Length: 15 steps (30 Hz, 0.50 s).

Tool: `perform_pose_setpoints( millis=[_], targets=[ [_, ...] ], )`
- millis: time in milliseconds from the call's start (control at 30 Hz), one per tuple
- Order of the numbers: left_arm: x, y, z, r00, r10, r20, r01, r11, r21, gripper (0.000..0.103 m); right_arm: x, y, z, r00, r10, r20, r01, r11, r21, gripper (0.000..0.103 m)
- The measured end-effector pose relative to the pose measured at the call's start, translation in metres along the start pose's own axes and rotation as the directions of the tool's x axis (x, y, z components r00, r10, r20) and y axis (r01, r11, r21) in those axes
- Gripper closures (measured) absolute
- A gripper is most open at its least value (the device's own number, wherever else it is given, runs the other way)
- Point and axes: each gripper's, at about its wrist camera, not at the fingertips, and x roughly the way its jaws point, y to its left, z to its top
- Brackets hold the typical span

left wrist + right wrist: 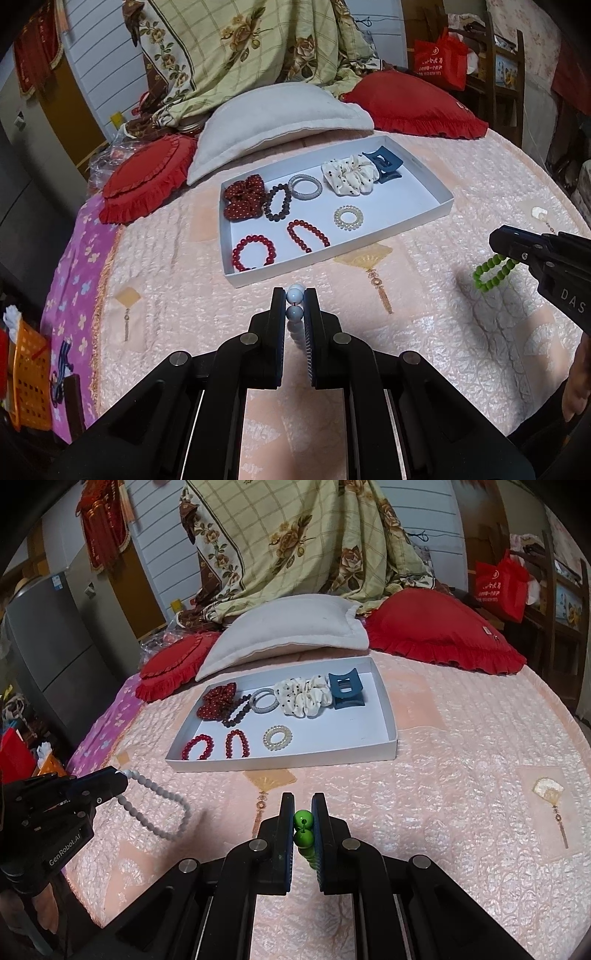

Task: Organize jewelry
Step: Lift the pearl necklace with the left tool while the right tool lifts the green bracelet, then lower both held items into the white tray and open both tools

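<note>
I am carrying two bracelets toward the white tray (pixel 445 201) that lies on the bed (pixel 424 332), so the step in hand is the transfer, with both pickups done and neither piece put down yet. My left hand-held gripper (pixel 294 295) is pinching the pale blue bead bracelet (pixel 295 293): two beads sit squeezed between its pads and the rest of the loop hangs free below, as the right wrist view shows it dangling above the bedspread. My right hand-held gripper (pixel 303 821) is pinching the green bead bracelet (pixel 303 819) the same way, two beads caught between the pads and the loop drooping under them. Both pieces hang short of the tray's near wall, the pale one off its left part, the green one further right. The tray already holds two red bead bracelets (pixel 253 253), a dark bead bracelet (pixel 276 203), a clear coil ring (pixel 347 218), a grey ring, two scrunchies and a blue hair claw (pixel 382 166). Its bare floor lies on the right and along the near right edge. I judge the next move needs each loop lifted clear over the near wall, brought over bare floor away from the other pieces, lowered until the beads rest, and only then released
</note>
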Motion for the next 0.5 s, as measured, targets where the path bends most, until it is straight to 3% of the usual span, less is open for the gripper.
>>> perform_pose_setpoints(
  millis=[267, 500],
  targets=[
    [0.014, -0.002, 0.033, 0.997, -0.082, -0.016, 0.082, 0.997, -0.012, 0.095, 0.013, -0.013, 0.022, 1.0, -0.002, 0.013, 0.002, 1.0, 0.005, 0.094],
    [0.031, 0.002, 0.094, 0.979, -0.202, -0.002, 0.202, 0.978, -0.048, 0.095, 0.03, -0.03, 0.066, 0.999, 0.025, 0.039, -0.027, 0.999, 0.046, 0.094]
  ],
)
